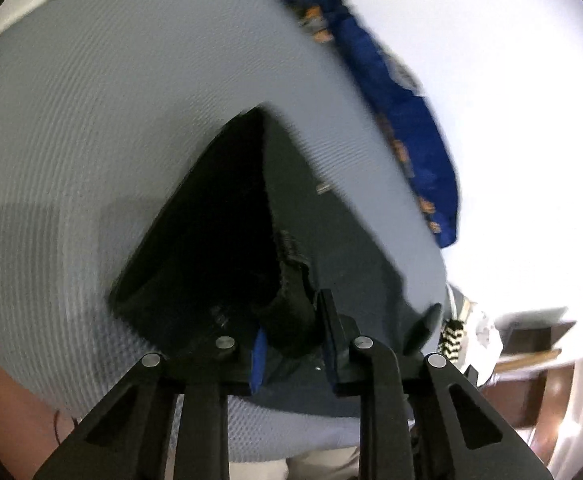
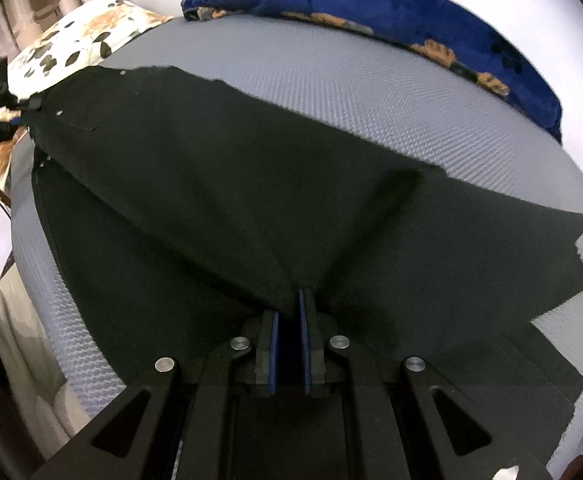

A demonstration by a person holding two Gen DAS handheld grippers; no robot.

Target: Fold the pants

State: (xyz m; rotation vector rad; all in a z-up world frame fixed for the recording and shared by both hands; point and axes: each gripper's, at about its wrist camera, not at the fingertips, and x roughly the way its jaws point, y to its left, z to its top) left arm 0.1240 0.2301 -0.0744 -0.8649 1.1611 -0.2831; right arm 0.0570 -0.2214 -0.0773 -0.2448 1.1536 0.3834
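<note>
The left wrist view looks steeply down, close over the textured grey bed surface (image 1: 91, 120), somewhat blurred. The right wrist view faces across the same surface. Both show the black pants (image 2: 211, 200) mid-frame and apparently the same blue patterned blanket (image 2: 411, 12), upper right.

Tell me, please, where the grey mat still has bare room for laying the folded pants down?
Bare grey mat lies between the black pants and the blue blanket along the far edge. The near side is crowded: pants and both grippers.
</note>
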